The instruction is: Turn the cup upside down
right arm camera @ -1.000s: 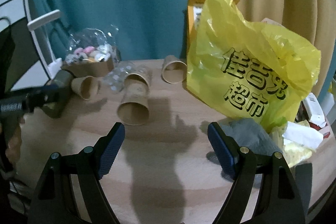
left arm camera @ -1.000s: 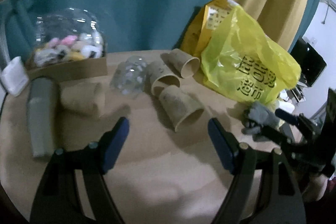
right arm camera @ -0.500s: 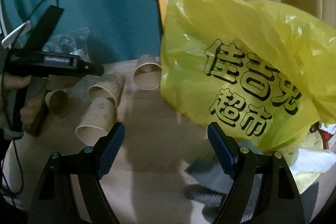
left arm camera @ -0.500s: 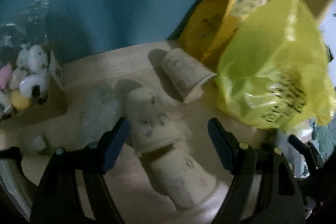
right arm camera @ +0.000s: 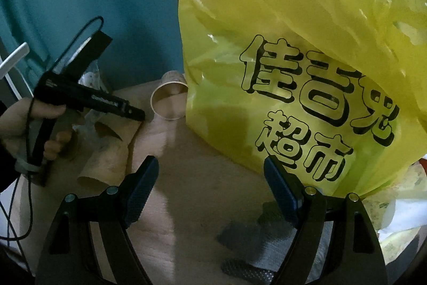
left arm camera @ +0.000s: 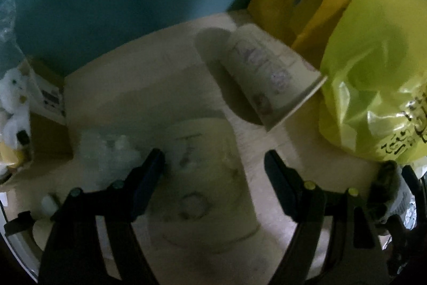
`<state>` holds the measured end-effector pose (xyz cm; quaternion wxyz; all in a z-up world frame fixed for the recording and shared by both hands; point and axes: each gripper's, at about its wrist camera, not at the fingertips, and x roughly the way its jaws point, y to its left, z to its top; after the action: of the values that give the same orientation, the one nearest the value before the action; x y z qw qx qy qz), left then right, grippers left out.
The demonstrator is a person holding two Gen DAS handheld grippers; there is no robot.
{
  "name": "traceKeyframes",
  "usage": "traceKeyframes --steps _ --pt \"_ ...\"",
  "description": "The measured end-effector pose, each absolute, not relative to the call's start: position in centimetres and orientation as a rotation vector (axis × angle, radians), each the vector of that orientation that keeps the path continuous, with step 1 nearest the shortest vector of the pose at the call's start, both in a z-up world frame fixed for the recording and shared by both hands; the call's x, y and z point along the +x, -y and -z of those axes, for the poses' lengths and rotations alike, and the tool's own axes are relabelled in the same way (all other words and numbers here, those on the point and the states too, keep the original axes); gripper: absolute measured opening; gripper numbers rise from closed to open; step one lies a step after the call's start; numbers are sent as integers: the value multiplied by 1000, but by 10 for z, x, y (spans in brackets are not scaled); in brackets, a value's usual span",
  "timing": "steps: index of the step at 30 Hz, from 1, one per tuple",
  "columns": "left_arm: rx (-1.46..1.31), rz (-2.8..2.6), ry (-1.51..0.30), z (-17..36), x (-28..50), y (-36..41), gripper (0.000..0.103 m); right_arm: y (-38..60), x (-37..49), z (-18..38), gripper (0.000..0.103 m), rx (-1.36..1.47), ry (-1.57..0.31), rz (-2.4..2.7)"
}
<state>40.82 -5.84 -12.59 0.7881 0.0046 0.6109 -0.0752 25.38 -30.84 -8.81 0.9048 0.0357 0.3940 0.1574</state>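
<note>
The paper cup (left arm camera: 205,178) lay on its side on the wooden table (left arm camera: 120,87), base toward the camera, between the spread fingers of the left gripper (left arm camera: 213,170), which gripped nothing; that straddling suited a squeeze on the cup's walls, I judged. A second cup (left arm camera: 267,74) lay farther right against the yellow bag (left arm camera: 373,71). The right gripper (right arm camera: 210,175) hung open and empty over bare table near that bag.

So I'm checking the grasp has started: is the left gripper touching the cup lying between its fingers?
Cannot tell. In the left wrist view the left gripper is open around the paper cup, but blur and dim light hide whether its left finger meets it.
</note>
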Motion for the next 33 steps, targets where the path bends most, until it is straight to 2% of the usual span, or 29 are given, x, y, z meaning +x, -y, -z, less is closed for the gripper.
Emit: traceKeyframes --steps 2,3,4,9,17,25,33 --pt "6 160 -1303 127 410 60 74 310 253 89 84 82 -813 -324" --pt "9 164 -1297 127 409 60 64 310 252 89 84 85 -813 -321" --pt "6 171 -1291 127 409 60 60 312 252 89 84 90 -813 -318" --pt "-9 193 -1247 118 401 60 59 314 242 82 84 90 -810 -308" --pt "-22 251 -1113 68 358 64 59 308 222 62 84 71 -762 -305" --pt "-33 307 -957 12 270 70 59 302 180 42 84 72 -729 -308" --pt "-58 334 -862 8 175 65 59 287 124 34 84 64 -737 -333"
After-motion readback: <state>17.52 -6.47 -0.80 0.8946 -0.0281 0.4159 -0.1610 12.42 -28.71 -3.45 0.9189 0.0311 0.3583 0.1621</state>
